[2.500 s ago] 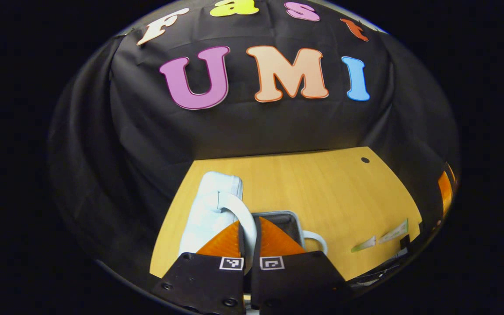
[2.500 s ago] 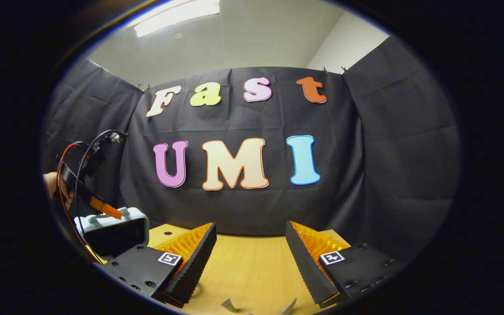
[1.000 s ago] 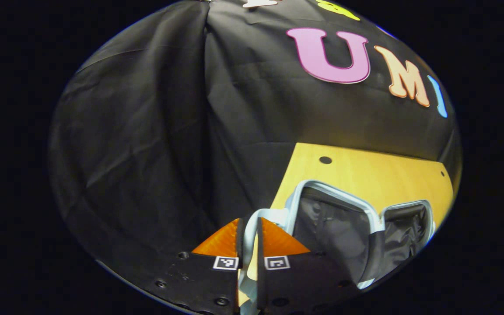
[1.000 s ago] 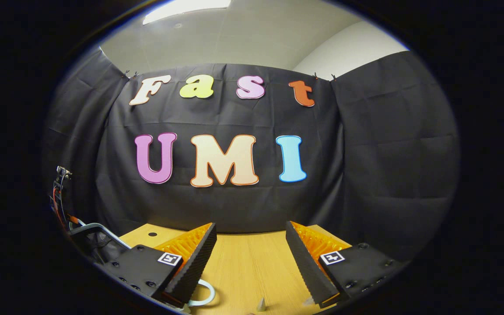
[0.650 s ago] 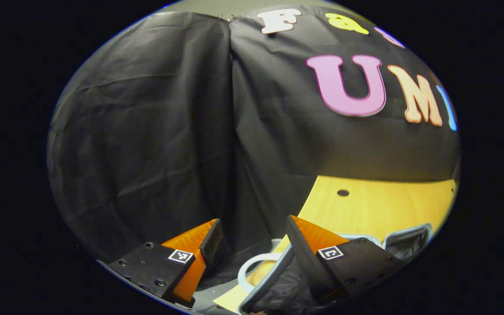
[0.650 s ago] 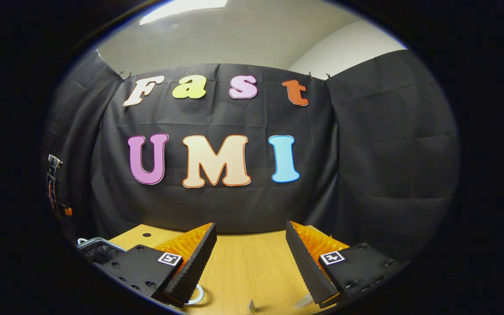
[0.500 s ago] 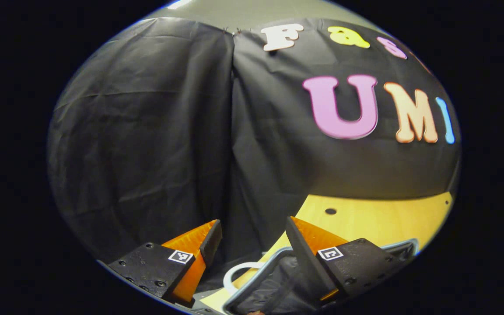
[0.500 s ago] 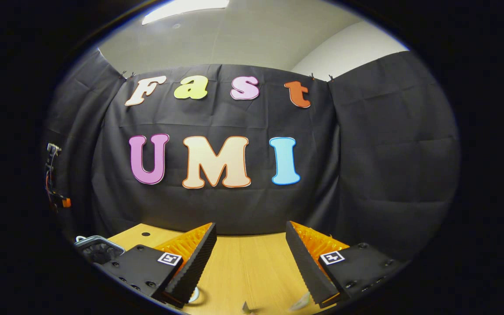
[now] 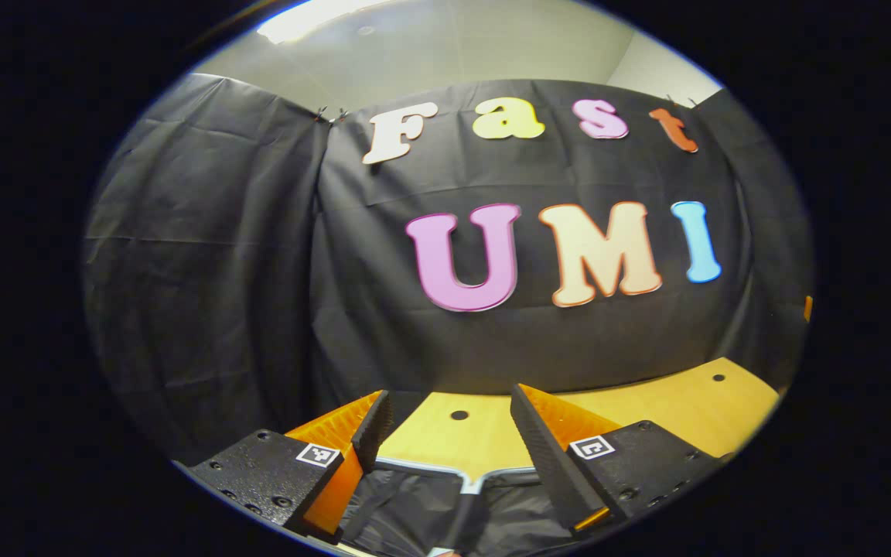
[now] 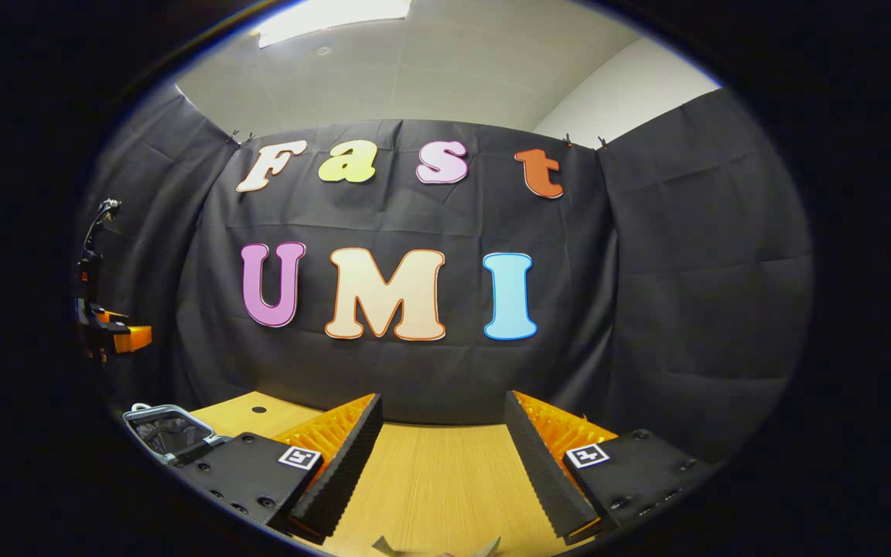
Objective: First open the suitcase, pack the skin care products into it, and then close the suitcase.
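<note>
Holding your left tongs (image 9: 445, 429) level and spread wide, gripping nothing, you have the open suitcase (image 9: 445, 495) lying just below and between their tips on the counter (image 9: 646, 402). Your right tongs (image 10: 442, 441) are also level, parted, empty; the suitcase sits far to their left. No labels are legible.

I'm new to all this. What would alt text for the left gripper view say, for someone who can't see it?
The left claw hangs open above an open suitcase with dark lining, lying on a wooden table. Black cloth walls the booth behind, with a pale ceiling and a light above.
</note>
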`<state>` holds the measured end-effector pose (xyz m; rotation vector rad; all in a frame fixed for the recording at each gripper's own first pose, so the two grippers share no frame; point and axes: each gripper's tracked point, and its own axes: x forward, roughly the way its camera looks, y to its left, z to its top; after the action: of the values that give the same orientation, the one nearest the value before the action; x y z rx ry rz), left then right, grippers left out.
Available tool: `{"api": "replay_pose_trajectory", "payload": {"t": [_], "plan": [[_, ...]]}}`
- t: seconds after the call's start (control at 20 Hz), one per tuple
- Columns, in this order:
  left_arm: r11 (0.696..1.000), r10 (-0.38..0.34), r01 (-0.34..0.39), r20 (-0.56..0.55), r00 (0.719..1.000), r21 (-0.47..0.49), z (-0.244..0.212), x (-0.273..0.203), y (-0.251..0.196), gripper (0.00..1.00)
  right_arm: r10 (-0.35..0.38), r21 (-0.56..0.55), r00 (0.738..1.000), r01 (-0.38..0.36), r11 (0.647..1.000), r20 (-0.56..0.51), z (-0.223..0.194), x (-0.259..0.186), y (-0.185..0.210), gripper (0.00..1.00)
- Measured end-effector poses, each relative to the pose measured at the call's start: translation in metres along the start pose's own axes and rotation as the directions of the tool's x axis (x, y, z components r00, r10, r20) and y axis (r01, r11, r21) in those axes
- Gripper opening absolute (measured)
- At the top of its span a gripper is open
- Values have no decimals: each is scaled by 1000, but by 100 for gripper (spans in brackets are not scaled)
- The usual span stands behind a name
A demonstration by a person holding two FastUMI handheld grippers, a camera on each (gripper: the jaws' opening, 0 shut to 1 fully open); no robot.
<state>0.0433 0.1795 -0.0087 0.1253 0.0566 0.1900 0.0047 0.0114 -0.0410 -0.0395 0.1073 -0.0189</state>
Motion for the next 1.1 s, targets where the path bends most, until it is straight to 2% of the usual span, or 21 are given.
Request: {"api": "replay_pose_trajectory", "payload": {"t": [0.05,0.35,0.5,0.7,0.85,0.9,1.1], "plan": [[1000,-24,24,8,1000,-2,3,-6,-19,93,5,3,1000,-5,1000,1,-1,0,-6,98],[989,-145,144,-34,989,-44,-13,-45,-125,94,58,-2,998,-58,998,11,-1,-1,-25,99],[978,-207,205,-77,975,-27,-35,-62,-170,94,84,-5,996,-84,996,10,-5,-5,-36,99],[955,-296,294,-149,943,-40,-73,-87,-232,94,132,-15,991,-132,991,-6,-17,-11,-46,99],[940,-338,338,-212,917,-38,-107,-99,-266,94,136,-20,990,-137,990,-34,-30,-15,-56,99],[936,-348,348,-236,907,-42,-119,-117,-273,94,138,-22,990,-139,990,-43,-33,-16,-58,99],[916,-398,394,-310,863,-79,-162,-126,-303,93,130,-50,990,-133,990,-62,-40,-20,-73,99]]}}
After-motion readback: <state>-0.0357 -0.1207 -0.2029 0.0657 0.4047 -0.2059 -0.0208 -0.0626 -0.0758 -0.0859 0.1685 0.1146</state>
